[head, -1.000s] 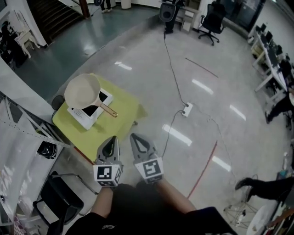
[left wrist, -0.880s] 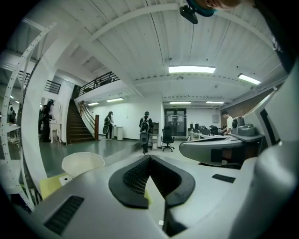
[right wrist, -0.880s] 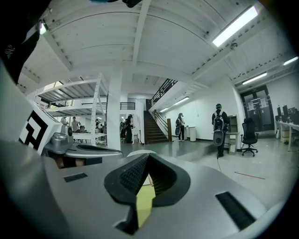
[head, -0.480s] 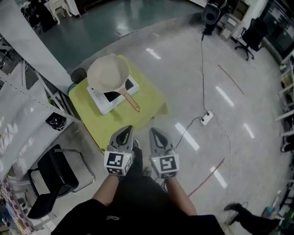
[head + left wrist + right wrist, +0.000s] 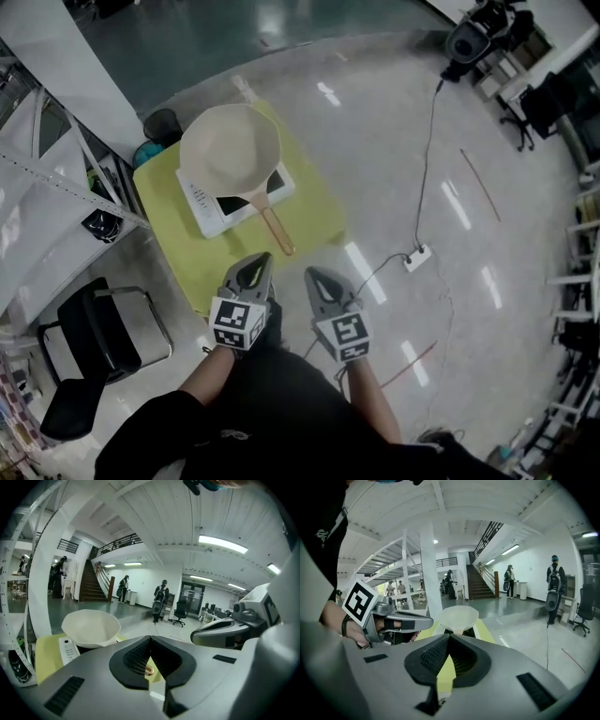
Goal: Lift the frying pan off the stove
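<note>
Cream frying pan [image 5: 230, 150] — wood handle

Open-plan office-lab hall: polished floor [image 5: 403, 131], staircase [image 5: 88, 582], mezzanine railing [image 5: 117, 543], office chair [image 5: 178, 612].

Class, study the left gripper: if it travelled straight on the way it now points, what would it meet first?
Most likely the end of the frying pan's handle, which shows just past the tips of the shut left gripper, above the yellow table. How far ahead it lies is unclear.
</note>
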`<state>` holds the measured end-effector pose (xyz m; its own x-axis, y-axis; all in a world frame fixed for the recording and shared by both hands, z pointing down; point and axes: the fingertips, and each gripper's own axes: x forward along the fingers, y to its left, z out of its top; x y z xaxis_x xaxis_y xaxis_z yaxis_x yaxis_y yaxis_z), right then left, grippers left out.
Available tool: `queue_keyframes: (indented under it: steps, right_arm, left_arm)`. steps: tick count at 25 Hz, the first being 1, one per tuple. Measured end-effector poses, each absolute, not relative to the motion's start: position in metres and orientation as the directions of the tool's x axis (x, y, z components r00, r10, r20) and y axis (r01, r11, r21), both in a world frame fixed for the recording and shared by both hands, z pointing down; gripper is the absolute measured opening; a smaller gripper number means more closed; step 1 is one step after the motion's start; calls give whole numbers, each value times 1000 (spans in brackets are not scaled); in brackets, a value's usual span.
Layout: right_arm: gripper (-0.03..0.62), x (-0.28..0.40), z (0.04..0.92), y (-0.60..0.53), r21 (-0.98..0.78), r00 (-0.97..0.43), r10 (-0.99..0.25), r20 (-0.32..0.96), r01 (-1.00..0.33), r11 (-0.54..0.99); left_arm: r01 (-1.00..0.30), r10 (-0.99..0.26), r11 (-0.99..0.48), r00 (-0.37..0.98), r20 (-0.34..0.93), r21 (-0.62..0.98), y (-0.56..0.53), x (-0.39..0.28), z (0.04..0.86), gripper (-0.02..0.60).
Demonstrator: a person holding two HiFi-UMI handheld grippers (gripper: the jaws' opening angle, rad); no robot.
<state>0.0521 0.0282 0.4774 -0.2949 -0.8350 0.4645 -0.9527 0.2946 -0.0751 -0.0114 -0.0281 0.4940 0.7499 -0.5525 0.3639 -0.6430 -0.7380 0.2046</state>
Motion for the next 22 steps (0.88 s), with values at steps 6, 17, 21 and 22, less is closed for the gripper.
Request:
queue_keyframes:
  steps: [6,17,21,22]
  right_arm:
    - [15,65,505,-8,-139,-372,-760,532,-924,355]
    - [15,76,543,-16,-229,-585,-598,547,-792,566]
    - [15,79,538,-15,-214,-653,-555,516,-725,655]
    - [16,80,537,-18,-211,-659,-552,511,-719,662]
  left_arm:
    - [-650,-532,-717,743,407,250,-73,5,515,43]
    - [-827,-667,-486,561,490,284,-72,8,545,43]
    - [-865,-708,-416,501,498,279,-48,7,542,43]
    - [-877,-718,-401,481,502,265,-46,4,542,43]
